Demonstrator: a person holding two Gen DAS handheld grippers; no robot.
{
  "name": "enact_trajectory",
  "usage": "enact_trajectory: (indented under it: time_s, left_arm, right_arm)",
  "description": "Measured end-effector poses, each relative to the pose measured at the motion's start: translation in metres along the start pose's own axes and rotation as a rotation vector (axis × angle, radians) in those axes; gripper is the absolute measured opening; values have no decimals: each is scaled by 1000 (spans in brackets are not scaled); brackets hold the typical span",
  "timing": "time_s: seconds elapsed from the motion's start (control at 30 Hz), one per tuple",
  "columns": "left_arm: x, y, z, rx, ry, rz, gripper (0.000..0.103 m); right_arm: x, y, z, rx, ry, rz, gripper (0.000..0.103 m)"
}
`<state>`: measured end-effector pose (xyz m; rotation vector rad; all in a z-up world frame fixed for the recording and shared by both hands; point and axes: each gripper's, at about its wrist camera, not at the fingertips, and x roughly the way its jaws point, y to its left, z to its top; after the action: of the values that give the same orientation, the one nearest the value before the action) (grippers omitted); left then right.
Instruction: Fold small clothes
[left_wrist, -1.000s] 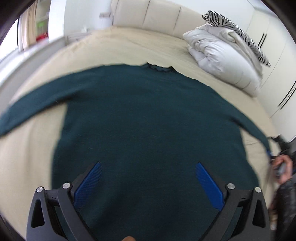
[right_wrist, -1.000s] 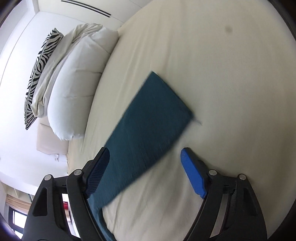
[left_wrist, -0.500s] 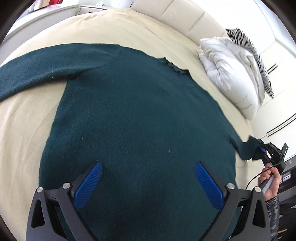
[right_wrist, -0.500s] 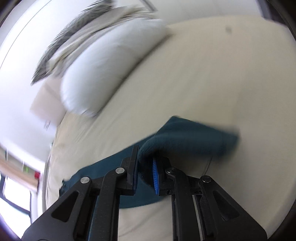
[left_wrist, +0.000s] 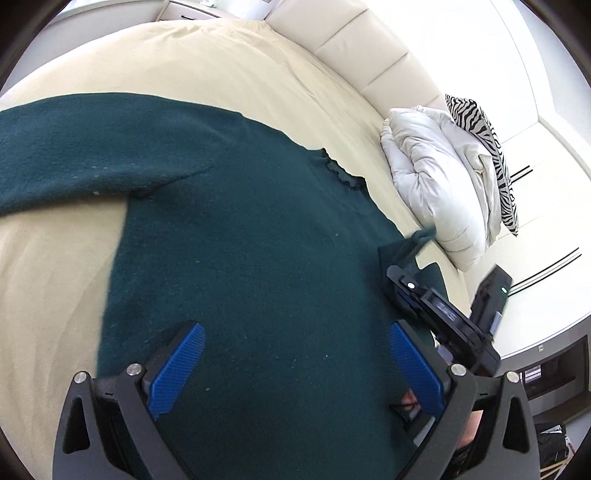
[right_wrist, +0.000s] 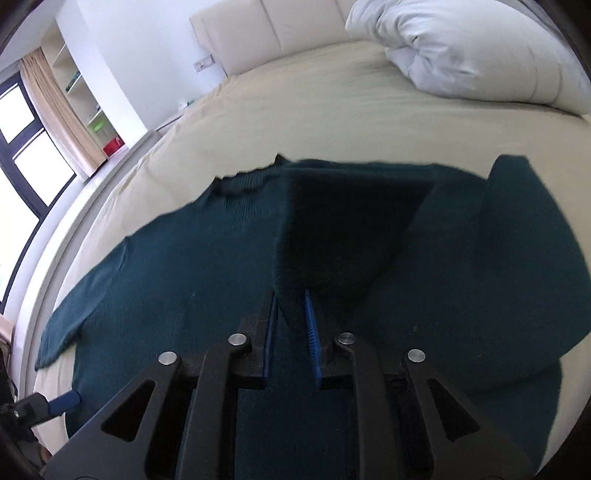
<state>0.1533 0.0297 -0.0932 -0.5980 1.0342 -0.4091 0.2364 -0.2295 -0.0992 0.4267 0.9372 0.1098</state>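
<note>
A dark green sweater (left_wrist: 236, 240) lies flat on the cream bed (left_wrist: 229, 62), collar toward the headboard, its left sleeve (left_wrist: 85, 147) stretched out to the left. My left gripper (left_wrist: 291, 354) is open and empty above the sweater's lower body. My right gripper (right_wrist: 290, 321) is shut on the right sleeve (right_wrist: 347, 229) and holds it lifted over the sweater's body (right_wrist: 177, 288). The right gripper also shows in the left wrist view (left_wrist: 410, 254) at the sweater's right edge.
A white duvet (left_wrist: 436, 181) and a zebra-print pillow (left_wrist: 491, 155) are piled at the bed's right side by the padded headboard (left_wrist: 354, 48). A window with curtains (right_wrist: 48, 110) and shelves stand beyond the bed's left side.
My right gripper closed on the right sleeve's cuff, lifted it and carried it in over the sweater's body. My left gripper stayed open and shifted slightly over the lower body.
</note>
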Motion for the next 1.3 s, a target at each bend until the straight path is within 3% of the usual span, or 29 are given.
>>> enact_trajectory:
  time_s: [0.03,0.1,0.17,0.27,0.37,0.5,0.57,0.63,0.7,0.73,0.87,1.0,1.13,1.3]
  left_arm:
    - [7,-6,2,12,9,-6,101]
    - [22,-18,5,29,28,-21,101]
    - [37,-33,8,61,47,-25,101]
    - [74,-57,20,100,91,-9,101]
    - [114,-82,40,140,130,18,94]
    - [150,-101,56,180,153,67,79]
    - [161,-107,59,205,152,108,67]
    - [165,-108,62,202,150,145,37]
    - [164,-104,63,200,150,162,17]
    - [162,-100,64,203,150,158,12]
    - [145,-91,68,184,107,120,9]
    - [114,-91,78,187,-19,74,8]
    - [102,-87,85,203,-98,85,8]
    - [116,-51,87,124,-87,133,8]
  right_arm:
    - [-8,1,-14,8,-9,42,35]
    - [-27,1,-31,24,-46,76,66]
    - [-52,-8,-40,0,-84,103,74]
    - [-78,-28,-56,2,-120,105,74]
    - [-94,-68,-65,119,-112,158,74]
    - [-116,-94,-86,248,-124,153,74]
    - [-131,-116,-91,313,-145,171,74]
    - [-134,-134,-92,364,-141,172,74]
    - [-131,-151,-92,416,-132,195,75]
    - [-126,-155,-91,441,-130,201,75]
    - [-129,-183,-96,531,-148,228,75]
    - [-127,-196,-90,581,-158,247,75]
    - [-124,-204,-83,633,-161,278,75]
    - [-104,-221,-71,754,-155,272,72]
